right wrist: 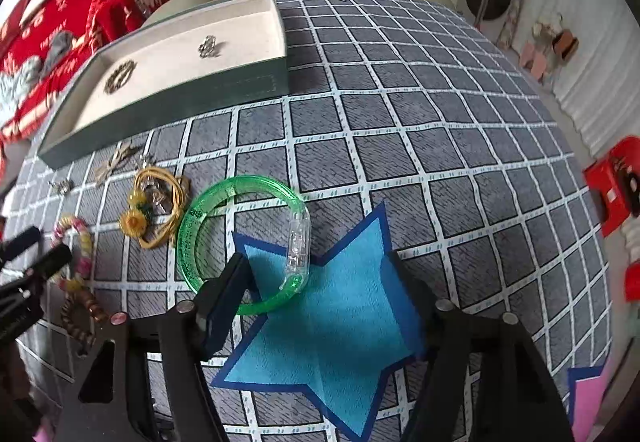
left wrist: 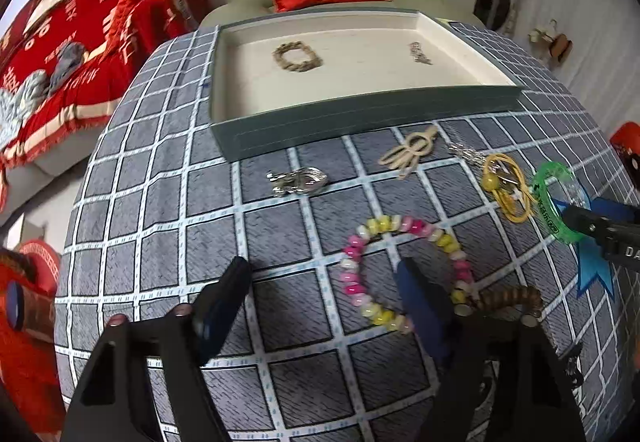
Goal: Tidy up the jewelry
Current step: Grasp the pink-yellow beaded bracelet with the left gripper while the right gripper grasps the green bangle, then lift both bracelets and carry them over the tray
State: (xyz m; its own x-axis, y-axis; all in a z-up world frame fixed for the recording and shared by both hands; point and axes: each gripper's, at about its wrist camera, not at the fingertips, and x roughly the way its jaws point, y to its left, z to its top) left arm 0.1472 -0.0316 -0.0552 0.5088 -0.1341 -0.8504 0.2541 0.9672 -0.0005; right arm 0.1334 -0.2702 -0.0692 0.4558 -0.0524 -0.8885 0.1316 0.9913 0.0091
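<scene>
My left gripper (left wrist: 324, 282) low over desk (left wrist: 160, 202), fingers spread wide, right finger (left wrist: 420, 298) sits inside pink-yellow-white beaded bracelet (left wrist: 400, 270) loop, so I judge this next pick. My right gripper (right wrist: 316, 274) also wide, empty, left finger (right wrist: 228, 290) at near rim of translucent green plastic bangle (right wrist: 244, 238), lying partly on blue paper star (right wrist: 340, 322). Grey-green shallow tray with cream lining (left wrist: 360, 118) at far side already holds brownish chain bracelet (left wrist: 298, 57), small silver piece (left wrist: 418, 53). Silver clip (left wrist: 298, 181), beige cord knot (left wrist: 412, 152), yellow cord charm (left wrist: 506, 186) loose on desk between tray and grippers.
</scene>
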